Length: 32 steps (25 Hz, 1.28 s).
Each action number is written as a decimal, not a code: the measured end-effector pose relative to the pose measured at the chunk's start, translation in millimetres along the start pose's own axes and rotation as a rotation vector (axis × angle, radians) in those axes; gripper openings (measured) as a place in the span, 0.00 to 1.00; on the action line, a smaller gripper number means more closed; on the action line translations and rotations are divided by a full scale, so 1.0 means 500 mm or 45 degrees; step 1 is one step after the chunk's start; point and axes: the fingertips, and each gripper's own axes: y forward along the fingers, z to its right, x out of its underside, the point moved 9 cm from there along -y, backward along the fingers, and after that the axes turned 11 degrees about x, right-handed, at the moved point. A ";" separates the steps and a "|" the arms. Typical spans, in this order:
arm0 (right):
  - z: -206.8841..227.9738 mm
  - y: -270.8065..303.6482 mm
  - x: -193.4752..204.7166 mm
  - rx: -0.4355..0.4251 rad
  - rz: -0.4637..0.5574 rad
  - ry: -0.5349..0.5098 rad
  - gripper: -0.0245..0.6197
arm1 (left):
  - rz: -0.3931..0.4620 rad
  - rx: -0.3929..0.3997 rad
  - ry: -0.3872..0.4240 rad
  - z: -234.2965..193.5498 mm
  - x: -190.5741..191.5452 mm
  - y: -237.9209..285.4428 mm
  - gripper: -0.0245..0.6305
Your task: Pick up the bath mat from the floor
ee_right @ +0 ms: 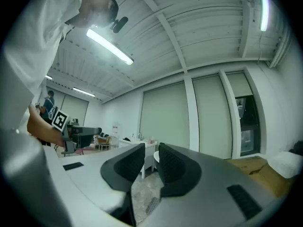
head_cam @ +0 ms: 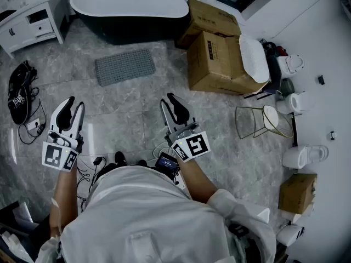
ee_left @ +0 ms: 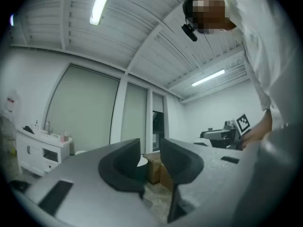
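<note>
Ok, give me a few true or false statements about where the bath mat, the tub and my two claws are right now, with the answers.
1. The bath mat lies flat on the floor, in front of the bathtub. True.
2. The left claw is gripping the bath mat. False: its jaws stand slightly apart with nothing between them, well short of the mat.
3. The right claw holds nothing. True.
4. In the head view, the cardboard boxes stand to the left of the bath mat. False: they stand to its right.
5. The bath mat hangs over the bathtub's rim. False: it is on the floor.
</note>
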 end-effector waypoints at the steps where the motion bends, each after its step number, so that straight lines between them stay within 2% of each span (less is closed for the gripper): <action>1: 0.004 -0.018 -0.005 -0.006 0.004 0.006 0.19 | -0.001 -0.023 -0.007 0.021 -0.003 -0.011 0.23; 6: 0.048 -0.105 -0.015 -0.013 0.011 0.041 0.19 | -0.012 -0.073 -0.074 0.120 -0.011 -0.007 0.23; 12: 0.094 -0.175 0.014 -0.002 0.043 0.106 0.23 | -0.072 -0.040 -0.035 0.220 -0.022 0.026 0.23; 16: 0.098 -0.181 0.034 0.000 0.035 0.163 0.38 | -0.110 -0.015 -0.066 0.246 -0.004 0.031 0.23; 23: 0.046 -0.194 0.000 0.000 0.040 0.135 0.38 | -0.103 0.032 -0.086 0.239 0.006 0.036 0.23; 25: 0.045 -0.188 -0.006 -0.001 0.048 0.112 0.38 | -0.093 0.036 -0.082 0.240 0.012 0.046 0.26; 27: 0.050 -0.189 0.005 -0.018 0.006 0.125 0.38 | -0.091 0.034 -0.115 0.253 0.023 0.050 0.30; 32: 0.032 -0.216 0.011 -0.074 -0.025 0.129 0.40 | -0.114 0.094 -0.176 0.283 0.046 0.032 0.30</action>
